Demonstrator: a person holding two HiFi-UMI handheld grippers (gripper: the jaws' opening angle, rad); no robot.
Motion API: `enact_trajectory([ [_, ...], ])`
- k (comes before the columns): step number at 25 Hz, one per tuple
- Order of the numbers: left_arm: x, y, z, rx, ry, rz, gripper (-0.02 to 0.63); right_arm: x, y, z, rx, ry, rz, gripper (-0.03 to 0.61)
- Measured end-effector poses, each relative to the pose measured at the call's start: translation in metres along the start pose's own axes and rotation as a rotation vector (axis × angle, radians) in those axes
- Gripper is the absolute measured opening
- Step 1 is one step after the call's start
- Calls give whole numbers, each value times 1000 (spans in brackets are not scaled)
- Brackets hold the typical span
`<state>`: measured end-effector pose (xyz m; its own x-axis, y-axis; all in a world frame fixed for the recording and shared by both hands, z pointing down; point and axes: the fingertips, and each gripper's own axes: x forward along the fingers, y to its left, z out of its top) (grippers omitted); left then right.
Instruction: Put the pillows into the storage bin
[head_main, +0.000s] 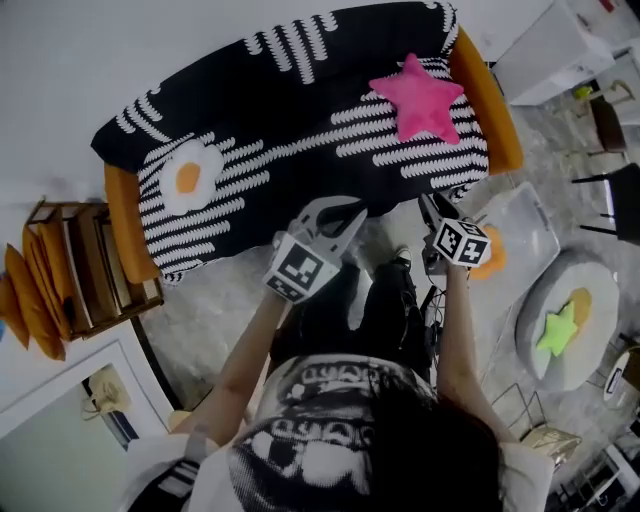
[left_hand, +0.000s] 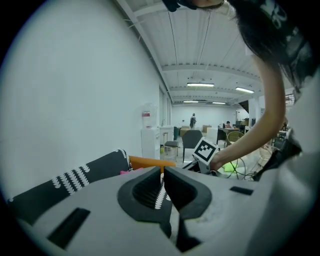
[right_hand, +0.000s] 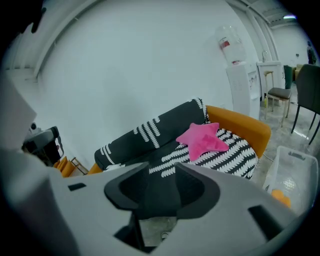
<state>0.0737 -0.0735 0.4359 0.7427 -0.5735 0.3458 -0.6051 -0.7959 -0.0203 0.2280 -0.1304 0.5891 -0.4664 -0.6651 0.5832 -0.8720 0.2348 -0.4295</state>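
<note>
Head view first: the person stands facing the sofa (head_main: 300, 100) with both tools held out over the floor, just short of its front edge. The left gripper (head_main: 335, 222) has its fingers spread in a V with nothing in them. The right gripper (head_main: 436, 212) is near it and isn't carrying anything either, as far as I can see.

Two pillows lie on the seat, well apart: the pink star pillow (head_main: 418, 95) at the right end and the fried-egg pillow (head_main: 188, 177) at the left end. The clear storage bin (head_main: 535, 215) sits on the floor off the sofa's right arm. There's an orange thing (head_main: 493, 258) in it, partly behind the right gripper. It looks like a pillow already dropped in, but I can't swear to it. Further right a green star (head_main: 560, 328) lies on a round grey cushion (head_main: 590, 290). It might be one more to collect, hard to say.

Left gripper view: the fingers are a narrow gap apart and empty, with only the sofa's stripes showing through. The right gripper's marker cube sits beyond them.

Right gripper view: the fingers are apart and empty, aimed at the sofa. The pink star is up and to the right of them, and the bin is at the right edge with the orange thing low inside.

My read is that it's maybe one pillow in and at least two to go. The star looks like the closer grab for the right gripper.
</note>
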Motion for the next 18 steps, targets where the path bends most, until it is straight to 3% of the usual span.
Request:
enact_trajectory([
  [10, 32, 38, -17, -44, 43, 7, 17, 71, -6, 11, 15, 78, 40, 160],
  [18, 133, 94, -15, -96, 93, 30, 17, 165, -86, 40, 95, 138, 45, 204],
])
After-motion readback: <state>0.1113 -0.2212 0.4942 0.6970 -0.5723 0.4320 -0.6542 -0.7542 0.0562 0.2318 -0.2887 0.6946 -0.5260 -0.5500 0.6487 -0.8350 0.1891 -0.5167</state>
